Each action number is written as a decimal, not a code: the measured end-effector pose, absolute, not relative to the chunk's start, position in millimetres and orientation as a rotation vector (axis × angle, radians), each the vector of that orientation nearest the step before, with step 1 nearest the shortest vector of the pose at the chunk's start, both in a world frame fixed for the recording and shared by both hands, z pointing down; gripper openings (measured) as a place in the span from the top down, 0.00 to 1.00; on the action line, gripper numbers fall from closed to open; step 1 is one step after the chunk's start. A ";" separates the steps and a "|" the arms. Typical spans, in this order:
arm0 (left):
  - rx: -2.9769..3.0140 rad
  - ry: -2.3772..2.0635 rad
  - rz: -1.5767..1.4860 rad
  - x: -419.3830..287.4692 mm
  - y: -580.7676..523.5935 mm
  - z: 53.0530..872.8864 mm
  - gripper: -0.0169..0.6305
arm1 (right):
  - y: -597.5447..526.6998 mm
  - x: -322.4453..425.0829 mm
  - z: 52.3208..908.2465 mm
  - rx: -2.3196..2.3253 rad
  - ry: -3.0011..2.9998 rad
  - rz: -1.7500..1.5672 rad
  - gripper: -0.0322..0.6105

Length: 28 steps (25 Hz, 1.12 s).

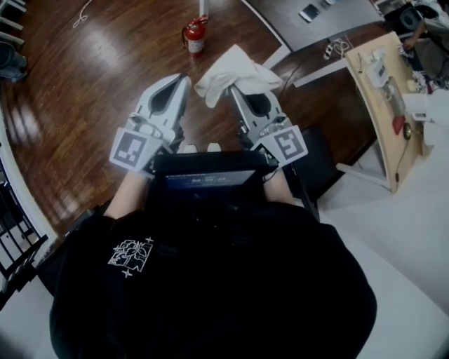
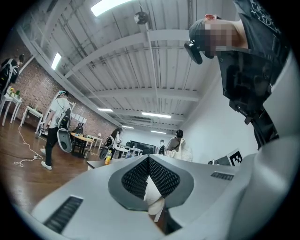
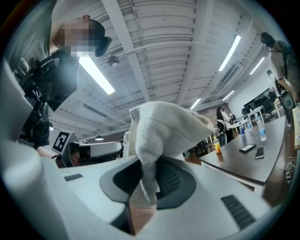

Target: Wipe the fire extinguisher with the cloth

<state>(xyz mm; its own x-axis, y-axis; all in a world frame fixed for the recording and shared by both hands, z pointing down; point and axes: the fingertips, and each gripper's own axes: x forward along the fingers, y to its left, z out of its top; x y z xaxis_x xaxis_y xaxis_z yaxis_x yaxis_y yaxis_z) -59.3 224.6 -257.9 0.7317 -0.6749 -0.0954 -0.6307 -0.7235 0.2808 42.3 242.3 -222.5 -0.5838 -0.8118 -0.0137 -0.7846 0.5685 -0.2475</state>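
In the head view a small red fire extinguisher (image 1: pixel 195 35) stands upright on the dark wooden floor, well ahead of both grippers. My right gripper (image 1: pixel 236 91) is shut on a white cloth (image 1: pixel 232 73), which bunches up over its fingertips. The right gripper view shows the cloth (image 3: pixel 165 127) pinched between the jaws of the right gripper (image 3: pixel 148 174) and held up against the ceiling. My left gripper (image 1: pixel 182 80) is beside it, apart from the cloth. The left gripper view shows the left gripper (image 2: pixel 149 161) shut at the tips with nothing held, also pointing upward.
A leaning wooden board (image 1: pixel 382 98) with small items stands at the right. A grey table (image 1: pixel 330 21) with a phone (image 1: pixel 309 12) is at the back right. A black device (image 1: pixel 210 179) hangs at the person's chest. Other people (image 2: pixel 55 126) stand farther off in the room.
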 end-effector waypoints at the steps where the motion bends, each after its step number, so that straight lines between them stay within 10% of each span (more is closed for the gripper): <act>1: 2.706 -1.036 -0.285 -59.1 224.0 -258.6 0.98 | 242.6 42.0 -223.7 -1.364 2.670 -0.323 0.80; 28: 2.703 -1.076 -0.272 -60.7 224.4 -257.4 0.98 | 241.3 42.2 -222.2 -1.413 2.650 -0.335 0.80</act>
<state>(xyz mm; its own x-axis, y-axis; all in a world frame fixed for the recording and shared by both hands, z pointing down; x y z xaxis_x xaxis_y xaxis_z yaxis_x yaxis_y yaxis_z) -60.7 224.4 -257.4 0.7150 -0.6933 -0.0900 -0.6526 -0.7081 0.2697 42.2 241.3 -222.2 -0.5573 -0.8303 -0.0013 -0.8039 0.5399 -0.2496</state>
